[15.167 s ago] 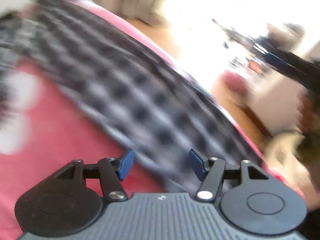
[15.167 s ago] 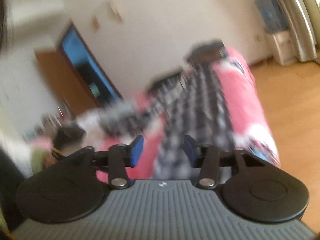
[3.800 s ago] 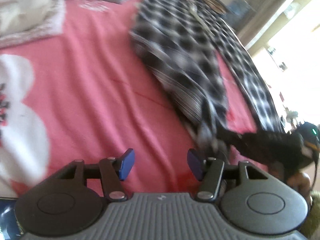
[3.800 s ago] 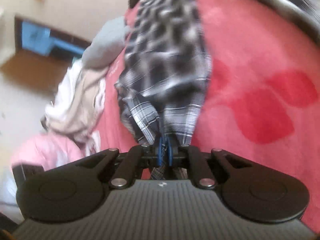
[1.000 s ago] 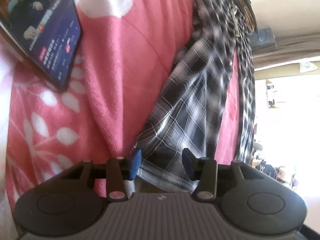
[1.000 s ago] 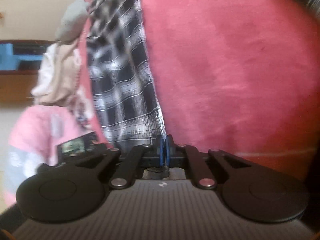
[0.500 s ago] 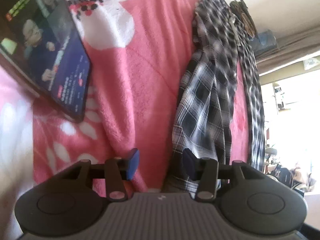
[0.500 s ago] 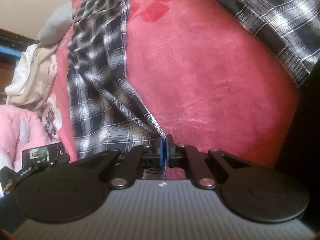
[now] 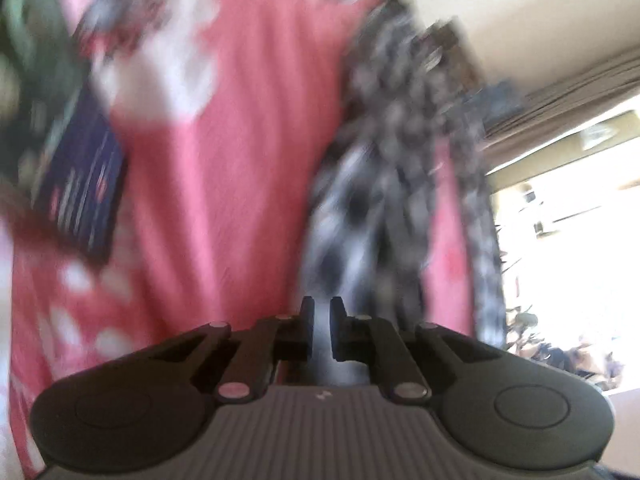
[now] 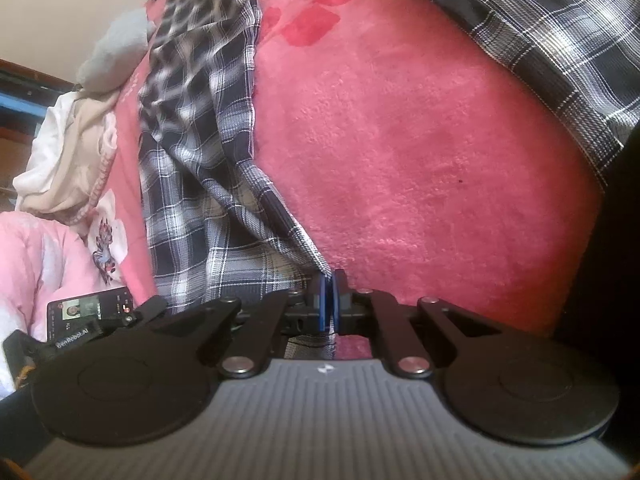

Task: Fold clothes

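A black-and-white plaid garment (image 9: 384,200) lies stretched along a pink blanket (image 9: 248,140), blurred in the left wrist view. My left gripper (image 9: 322,316) is at its near end, its jaws closing to a narrow gap with a strip of the plaid cloth between them. In the right wrist view my right gripper (image 10: 328,300) is shut on a gathered edge of the plaid garment (image 10: 192,128), which runs away up the left. Another plaid part (image 10: 540,28) crosses the top right over the pink blanket (image 10: 420,140).
A dark tablet with a lit screen (image 9: 84,192) lies on the blanket at the left. A phone (image 10: 88,310) sits low left, beside a pile of white and beige clothes (image 10: 60,152) and a grey cushion (image 10: 116,52). A bright window (image 9: 580,220) is on the right.
My left gripper's fingers have come together on the near end of the plaid garment, and its view has lifted and blurred. The right gripper keeps its grip on the cloth edge.
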{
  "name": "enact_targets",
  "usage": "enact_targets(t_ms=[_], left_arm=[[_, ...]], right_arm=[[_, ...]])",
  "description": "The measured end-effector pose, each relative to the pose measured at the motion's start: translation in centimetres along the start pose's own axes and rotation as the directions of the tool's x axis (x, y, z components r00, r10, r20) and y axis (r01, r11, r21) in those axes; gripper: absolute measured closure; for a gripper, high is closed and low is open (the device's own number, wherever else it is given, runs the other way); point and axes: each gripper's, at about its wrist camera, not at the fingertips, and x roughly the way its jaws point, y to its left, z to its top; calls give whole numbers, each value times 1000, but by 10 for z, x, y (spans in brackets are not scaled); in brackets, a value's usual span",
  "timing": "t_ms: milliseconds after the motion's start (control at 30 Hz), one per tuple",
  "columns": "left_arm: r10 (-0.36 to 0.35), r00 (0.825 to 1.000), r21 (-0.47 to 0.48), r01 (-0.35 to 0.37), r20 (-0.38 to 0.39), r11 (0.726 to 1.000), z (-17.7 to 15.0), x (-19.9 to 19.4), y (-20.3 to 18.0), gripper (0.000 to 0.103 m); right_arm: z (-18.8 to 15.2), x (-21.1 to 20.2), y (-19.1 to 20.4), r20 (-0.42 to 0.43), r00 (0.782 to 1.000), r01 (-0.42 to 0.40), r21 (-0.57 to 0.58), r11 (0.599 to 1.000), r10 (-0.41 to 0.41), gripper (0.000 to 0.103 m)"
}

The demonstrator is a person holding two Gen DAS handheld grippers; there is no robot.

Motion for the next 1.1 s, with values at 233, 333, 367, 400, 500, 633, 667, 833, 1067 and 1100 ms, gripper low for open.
enact_targets(t_ms=[233,333,367,400,500,633,667,833,1067,1100], left_arm=[[86,996,169,-84,-3,982,3,0,-22,83],[171,981,117,-160,-90,980,-4,16,0,79],[168,978,80,-159,-120,984,-7,21,8,78],[157,981,63,-151,-111,987,-8,22,10,78],[129,987,32,-127,-91,991,-10,27,13,71],[135,988,85,-129,-79,988,-13,30,0,85],[132,988,93,-124,-80,988,-15,31,-2,99],[97,994,159,-89,-48,983,-16,20,-22,101],[82,996,351,-68,-25,934,-3,27,-67,99],[87,996,372,-72,-24,926,-3,33,-72,98]], right_arm=[[1,2,-1,-6,1000,1,1,1000,-1,100],[1,2,-1,-6,1000,-2,1,1000,2,99],[1,2,-1,-7,1000,-2,1,1000,2,99],[1,3,-1,-8,1000,-1,1,1000,1,99],[1,3,-1,-10,1000,1,3,1000,-1,98],[1,4,0,-7,1000,5,0,1000,-5,98],[1,4,0,-6,1000,6,-1,1000,-6,98],[1,3,0,3,1000,11,-9,1000,-11,98],[0,2,2,13,1000,23,-25,999,-23,98],[0,3,3,14,1000,25,-26,999,-25,98]])
